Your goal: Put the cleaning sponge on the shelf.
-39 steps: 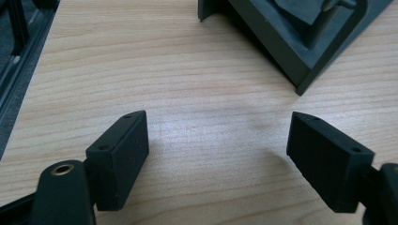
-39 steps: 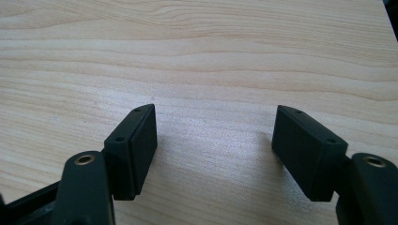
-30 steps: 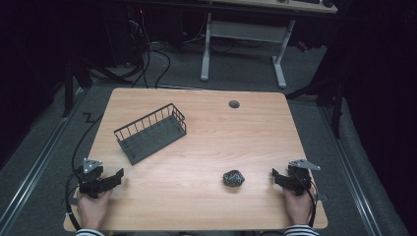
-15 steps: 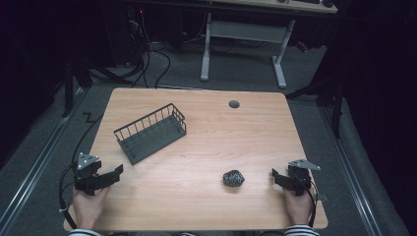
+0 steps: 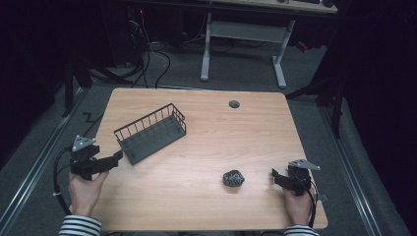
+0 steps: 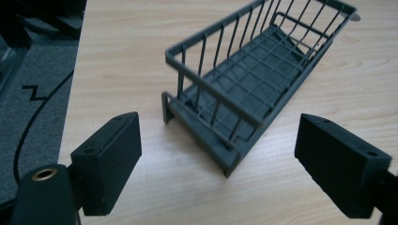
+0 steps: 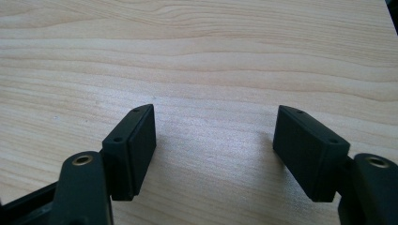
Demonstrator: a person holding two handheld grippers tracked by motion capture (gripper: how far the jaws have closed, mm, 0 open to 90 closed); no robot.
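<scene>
Nothing is carried yet: the wire basket (image 5: 151, 133) stands empty on the left half of the desk (image 5: 206, 206), set at a slant, one short end toward the left front corner and the other toward the middle of the back edge, and the small dark crumpled lump (image 5: 233, 177) lies on bare wood toward the right front, well apart from the basket. As a judgement, the work is at its start — the lump is probably meant for the basket, and both the pick-up and the drop remain. The left gripper (image 5: 110, 161) hovers at the desk's left edge, just short of the basket's near end; its jaws have just been opening and stand wide with nothing between them, the basket (image 6: 253, 79) lying ahead of them in the left gripper view. The right gripper (image 5: 276, 177) sits near the right front corner, released and empty, with only wood grain between its jaws in the right gripper view, the lump a short way to its left. Room is generous — the whole middle and back of the desk is free apart from a small round grommet (image 5: 234, 104) near the back edge — while both hands work close to the front edge and the outer sides.
</scene>
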